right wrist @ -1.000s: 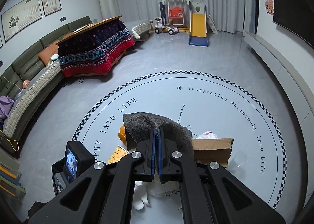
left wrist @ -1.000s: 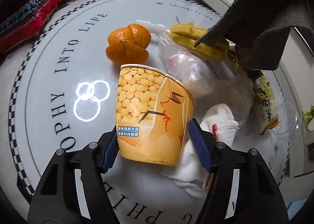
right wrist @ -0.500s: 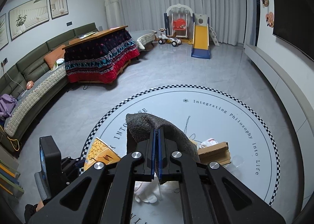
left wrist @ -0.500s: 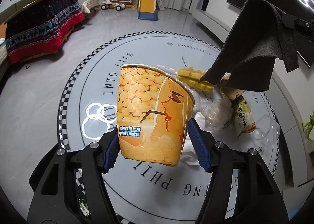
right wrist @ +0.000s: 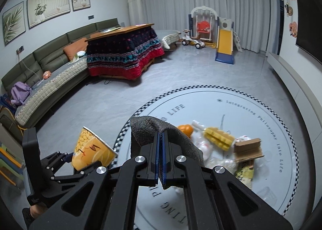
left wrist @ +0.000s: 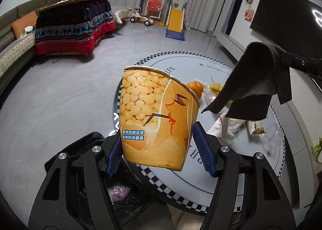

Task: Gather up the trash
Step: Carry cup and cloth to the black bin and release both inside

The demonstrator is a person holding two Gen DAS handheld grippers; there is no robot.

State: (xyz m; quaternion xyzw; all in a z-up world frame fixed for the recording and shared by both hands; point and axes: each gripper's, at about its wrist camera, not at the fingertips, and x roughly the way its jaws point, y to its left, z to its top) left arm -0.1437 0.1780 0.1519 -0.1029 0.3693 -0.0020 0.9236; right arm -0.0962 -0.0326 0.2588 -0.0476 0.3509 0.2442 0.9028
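Carrying a cup (left wrist: 156, 117) to the bag (left wrist: 128, 195)

Your left claw (left wrist: 159, 149) grips the light, squashy cup low down; squeeze gently. Your right claw (right wrist: 160, 156) is clenched on a soft cloth (right wrist: 153, 129).

Even, cool indoor light fills both my views, shadows soft. At three o'clock in my left view a bright ring of lamp glare sits on the dark screen (left wrist: 289, 18). Fisheye bends the walls, black corners all round. The cup (left wrist: 155, 117) looks sharp; the trash (right wrist: 225, 147) on the table (right wrist: 261, 129) smears slightly in my right view.
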